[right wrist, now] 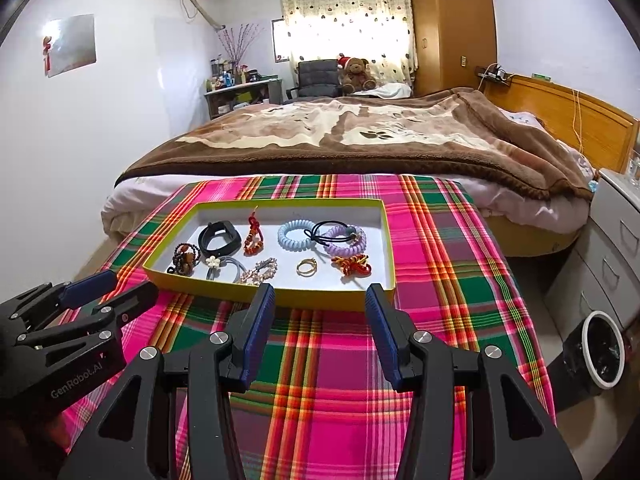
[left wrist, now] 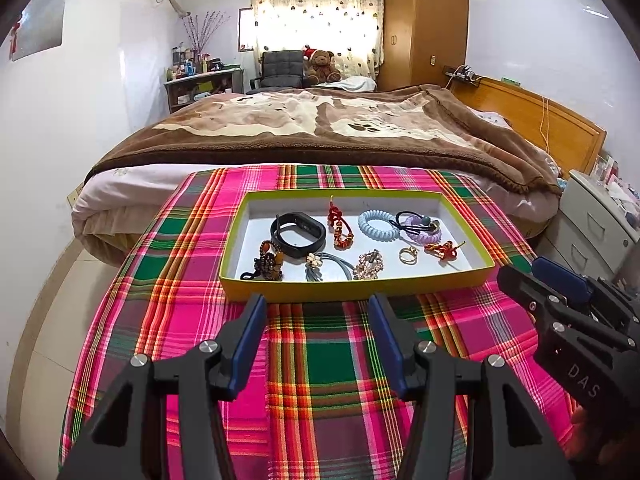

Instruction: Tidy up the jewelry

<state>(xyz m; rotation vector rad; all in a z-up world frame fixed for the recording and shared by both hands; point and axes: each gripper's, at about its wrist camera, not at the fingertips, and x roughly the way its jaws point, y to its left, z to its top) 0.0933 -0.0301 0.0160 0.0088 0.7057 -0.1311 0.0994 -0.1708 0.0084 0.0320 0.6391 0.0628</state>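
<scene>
A shallow yellow-rimmed tray (left wrist: pixel 352 290) (right wrist: pixel 280 294) with a white floor sits on a plaid cloth. In it lie a black wristband (left wrist: pixel 298 234) (right wrist: pixel 220 237), a blue coil hair tie (left wrist: pixel 374 225) (right wrist: pixel 294 236), a purple coil tie (left wrist: pixel 420 232) (right wrist: pixel 344 240), a gold ring (left wrist: pixel 408 255) (right wrist: pixel 307 267), red knot charms (left wrist: pixel 442 249) (right wrist: pixel 354 264), a beaded bracelet (left wrist: pixel 270 262) and a sparkly clip (left wrist: pixel 369 265). My left gripper (left wrist: pixel 318 308) is open and empty just before the tray's near rim. My right gripper (right wrist: pixel 320 298) is open and empty at the same rim, further right.
The plaid cloth (left wrist: pixel 320 360) covers a table at the foot of a bed (left wrist: pixel 320 128) with a brown blanket. White drawers (right wrist: pixel 616 248) and a bin (right wrist: pixel 602 354) stand to the right. The right gripper (left wrist: pixel 560 304) shows in the left wrist view, the left gripper (right wrist: pixel 100 300) in the right.
</scene>
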